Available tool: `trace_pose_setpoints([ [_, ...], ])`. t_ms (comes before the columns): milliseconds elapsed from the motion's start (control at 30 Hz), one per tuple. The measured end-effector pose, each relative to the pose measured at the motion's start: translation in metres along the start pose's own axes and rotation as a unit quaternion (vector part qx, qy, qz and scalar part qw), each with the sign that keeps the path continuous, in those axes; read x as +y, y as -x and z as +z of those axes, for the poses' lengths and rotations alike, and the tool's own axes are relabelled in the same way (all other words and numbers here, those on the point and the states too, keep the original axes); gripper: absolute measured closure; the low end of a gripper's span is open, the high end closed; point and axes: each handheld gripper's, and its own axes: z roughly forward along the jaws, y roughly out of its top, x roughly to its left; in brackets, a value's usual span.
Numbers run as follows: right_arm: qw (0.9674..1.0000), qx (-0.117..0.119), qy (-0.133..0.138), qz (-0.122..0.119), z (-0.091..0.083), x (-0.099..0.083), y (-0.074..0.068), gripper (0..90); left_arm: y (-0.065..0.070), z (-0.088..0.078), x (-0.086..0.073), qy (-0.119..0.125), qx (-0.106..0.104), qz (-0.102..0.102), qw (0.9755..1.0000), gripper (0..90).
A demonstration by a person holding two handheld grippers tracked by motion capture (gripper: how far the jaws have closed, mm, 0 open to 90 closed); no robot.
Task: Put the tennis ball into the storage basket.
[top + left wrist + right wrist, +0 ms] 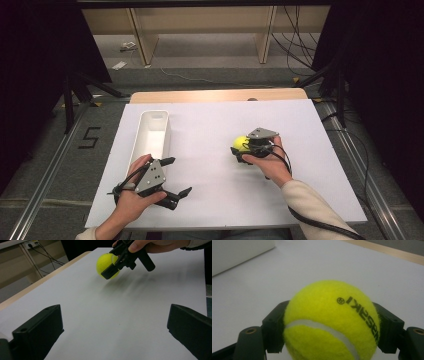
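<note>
Nearest the person's edge of the white board (210, 200), the left gripper (172, 177) rests in the left hand (132, 200), just in front of the near end of the white bin (152, 132). Its two black jaws stand wide apart with bare board between them; the left gripper view shows one jaw at each lower corner and nothing pinched. A black cable runs from its body back under the hand.

Farther in, to the right of the bin and well apart from it, the right gripper (240, 147) is held in the right hand (270, 162), whose cream sleeve (310, 205) enters from the bottom edge. A grey three-cornered plate (262, 133) sits on top of this gripper. The jaws are closed against opposite sides of the tennis ball (329, 322), pinching it between the pads (274, 330). The ball is yellow-green with a white seam and black lettering. In the left gripper view the ball (106, 265) appears clamped at the gripper's tip, with its shadow on the board beneath; whether it touches the board cannot be told.

The bin lies lengthwise along the left part of the board, its long axis running away from the person; its interior shows white.

Beyond the bin's far end, a strip of wooden tabletop (220, 95) borders the board. Behind that, a grey floor (210, 60) carries loose cables, and pale wooden shelving (200, 25) stands at the back.
</note>
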Motion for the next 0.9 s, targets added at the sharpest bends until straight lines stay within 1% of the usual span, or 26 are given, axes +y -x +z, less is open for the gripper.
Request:
trace_pose_setpoints([
  [300, 1.0000, -0.001, 0.008, 0.001, -0.0022, 0.0028, -0.0014, 26.3, 0.0001, 0.0001, 0.0000, 0.000, 0.000, 0.000, 1.0000, 0.0],
  [367, 1.0000, 0.002, 0.010, 0.000, -0.0031, 0.0040, -0.0019, 26.3, 0.0002, 0.0001, 0.0000, 0.000, 0.000, 0.000, 1.0000, 0.0],
  [700, 0.9998, 0.004, 0.019, -0.002, -0.0054, 0.0075, -0.0051, 26.3, 0.0001, 0.0000, 0.0001, 0.000, 0.000, 0.000, 1.0000, 0.0],
  [900, 0.9998, 0.004, 0.020, 0.000, -0.0066, 0.0087, -0.0057, 26.3, 0.0001, 0.0000, 0.0001, 0.000, 0.000, 0.000, 1.0000, 0.0],
])
